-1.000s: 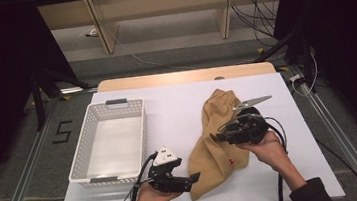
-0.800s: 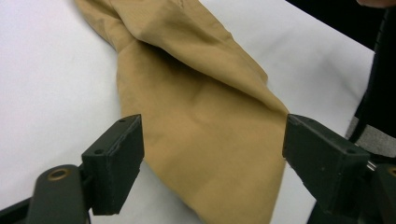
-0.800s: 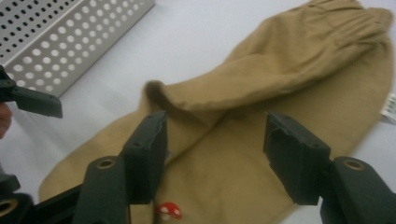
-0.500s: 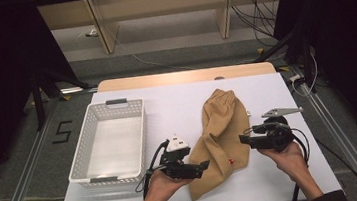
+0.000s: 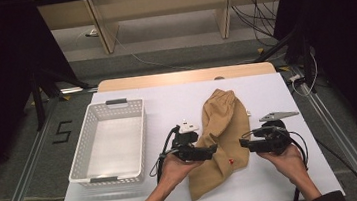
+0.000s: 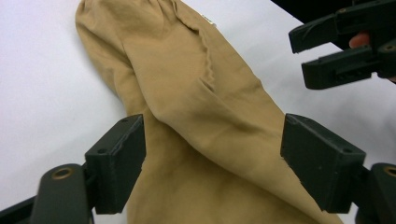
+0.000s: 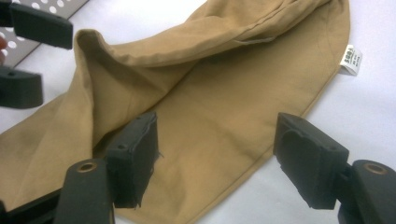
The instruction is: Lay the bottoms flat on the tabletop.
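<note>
A tan cloth bag [image 5: 224, 126] lies crumpled on the white table [image 5: 166, 101], narrow end far from me. My left gripper [image 5: 215, 149] points right at its left edge. Its jaws have just closed a little and still stand wide, with cloth [image 6: 196, 93] lying between the pads untouched. My right gripper [image 5: 242, 143] points left at the cloth's right edge. Its jaws have just been opening, and the cloth [image 7: 224, 84] lies between and beyond them, not pinched. Each gripper view shows the other gripper: the right [image 6: 301, 58] and the left [image 7: 51, 58]. A small white tag [image 7: 350, 59] sticks out of the seam.
A white perforated basket [image 5: 142, 134] stands empty on the table's left side, just left of my left hand. Bare table lies behind and to the right of the cloth. Wooden shelving legs and cables are on the floor beyond the far edge.
The right gripper has come off the top of the cloth, moving right and down to its right edge. The left gripper has slid right up to the cloth's left edge.
</note>
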The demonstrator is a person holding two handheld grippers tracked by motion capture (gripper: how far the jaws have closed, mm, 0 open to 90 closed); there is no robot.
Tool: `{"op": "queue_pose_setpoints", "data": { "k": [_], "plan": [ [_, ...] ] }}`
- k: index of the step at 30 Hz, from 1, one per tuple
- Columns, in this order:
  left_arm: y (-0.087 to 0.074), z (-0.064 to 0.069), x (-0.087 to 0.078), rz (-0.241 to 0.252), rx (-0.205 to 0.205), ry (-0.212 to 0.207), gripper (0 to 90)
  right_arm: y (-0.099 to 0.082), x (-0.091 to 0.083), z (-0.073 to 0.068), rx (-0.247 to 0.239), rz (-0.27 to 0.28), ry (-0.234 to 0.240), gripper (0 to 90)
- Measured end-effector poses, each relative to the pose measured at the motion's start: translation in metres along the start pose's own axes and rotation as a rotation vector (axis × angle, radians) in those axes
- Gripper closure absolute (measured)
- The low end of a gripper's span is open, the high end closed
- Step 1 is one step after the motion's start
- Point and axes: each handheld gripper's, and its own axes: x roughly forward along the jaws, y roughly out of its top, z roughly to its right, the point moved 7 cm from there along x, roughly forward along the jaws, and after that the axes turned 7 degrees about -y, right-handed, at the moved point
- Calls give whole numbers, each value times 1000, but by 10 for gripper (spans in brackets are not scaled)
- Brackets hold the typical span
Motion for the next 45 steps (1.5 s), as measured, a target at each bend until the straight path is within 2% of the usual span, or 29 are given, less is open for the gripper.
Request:
{"op": "queue_pose_setpoints", "data": {
  "k": [2, 5, 7, 9, 11, 14, 17, 20, 26, 33, 41, 45],
  "plan": [
    [1, -1, 5, 0, -19, -15, 256, 0, 1, 0, -8, 3, 3, 319],
    [3, -3, 14, -6, -12, -23, 308, 0, 1, 0, -11, 2, 2, 319],
    [1, -2, 18, -22, -3, -48, 417, -1, 1, 0, -11, 0, 1, 319],
    [-4, -3, 21, -48, 12, -44, 556, -1, 1, 1, -9, -2, 0, 319],
    [-8, -6, 23, -61, -4, -53, 656, -1, 2, 2, -10, -4, -2, 320],
    [-10, -7, 24, -72, 7, -44, 776, -2, 3, 3, -6, -8, -8, 322],
    [-8, -8, 20, -69, 20, -39, 848, -3, 3, 4, -6, -19, -12, 325],
    [-7, -9, 17, -62, 34, -30, 867, -4, 5, 5, -6, -21, -14, 329],
    [0, -15, -1, -37, 52, -14, 868, -8, 9, 11, 4, -48, -45, 338],
    [4, -29, -21, -16, 21, 4, 864, -11, 12, 17, 11, -73, -67, 339],
    [2, -40, -32, -16, 5, 27, 860, -15, 17, 20, 7, -99, -89, 344],
    [1, -44, -36, -18, -2, 34, 860, -19, 23, 21, 14, -136, -98, 370]
  ]
}}
